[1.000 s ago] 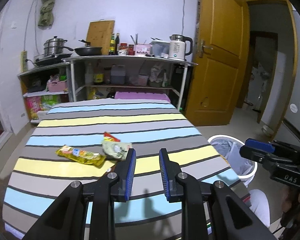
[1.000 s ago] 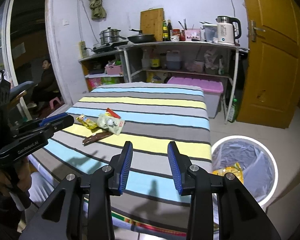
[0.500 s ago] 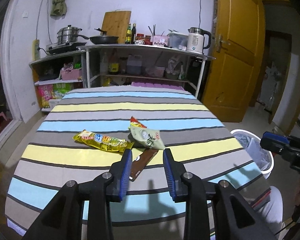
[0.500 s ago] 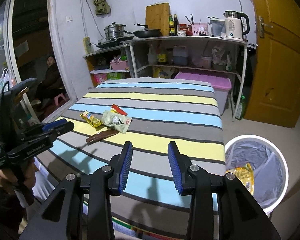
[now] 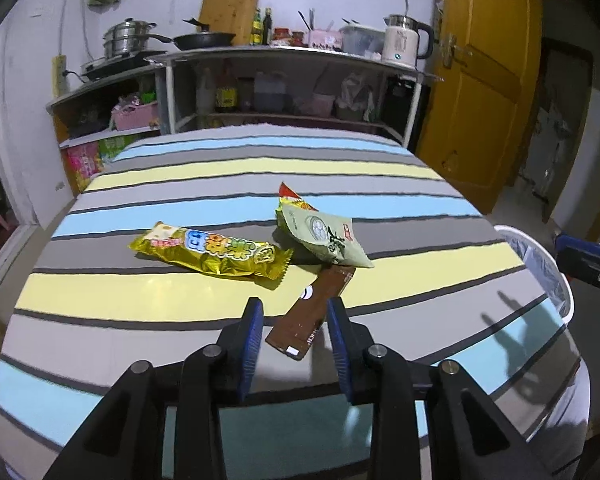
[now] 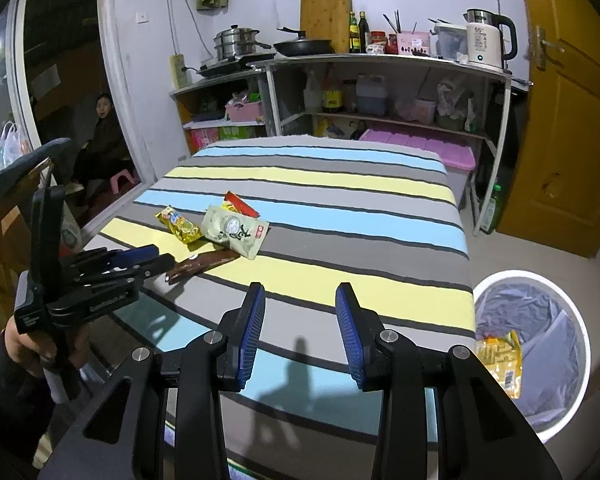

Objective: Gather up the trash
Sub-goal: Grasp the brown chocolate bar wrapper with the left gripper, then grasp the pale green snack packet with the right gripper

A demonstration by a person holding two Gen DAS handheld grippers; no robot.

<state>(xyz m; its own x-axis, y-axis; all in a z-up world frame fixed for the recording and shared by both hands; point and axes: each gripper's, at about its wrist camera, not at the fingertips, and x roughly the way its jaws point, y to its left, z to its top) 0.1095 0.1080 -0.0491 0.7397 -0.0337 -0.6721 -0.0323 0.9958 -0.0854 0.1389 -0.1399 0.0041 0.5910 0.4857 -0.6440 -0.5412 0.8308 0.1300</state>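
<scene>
Three wrappers lie together on the striped tablecloth [image 5: 180, 168]: a brown one [image 5: 312, 312], a gold one [image 5: 216, 254] and a pale green one [image 5: 324, 236] with a red scrap behind it. My left gripper [image 5: 294, 312] is open, its jaws either side of the brown wrapper's near end. In the right wrist view the left gripper [image 6: 148, 258] reaches the brown wrapper [image 6: 204, 264], beside the gold one [image 6: 180, 226] and the green one [image 6: 234, 232]. My right gripper [image 6: 300, 300] is open and empty above the table's near side.
A white bin [image 6: 540, 340] with a grey liner stands on the floor right of the table and holds a yellow wrapper [image 6: 500, 360]. Kitchen shelves [image 6: 380, 80] stand behind the table, a yellow door [image 6: 572, 120] to the right. A person [image 6: 100, 136] sits at the far left.
My left gripper has moved forward and down to the wrappers, and its jaws now straddle the brown wrapper. The right gripper has shifted only slightly and stays open.
</scene>
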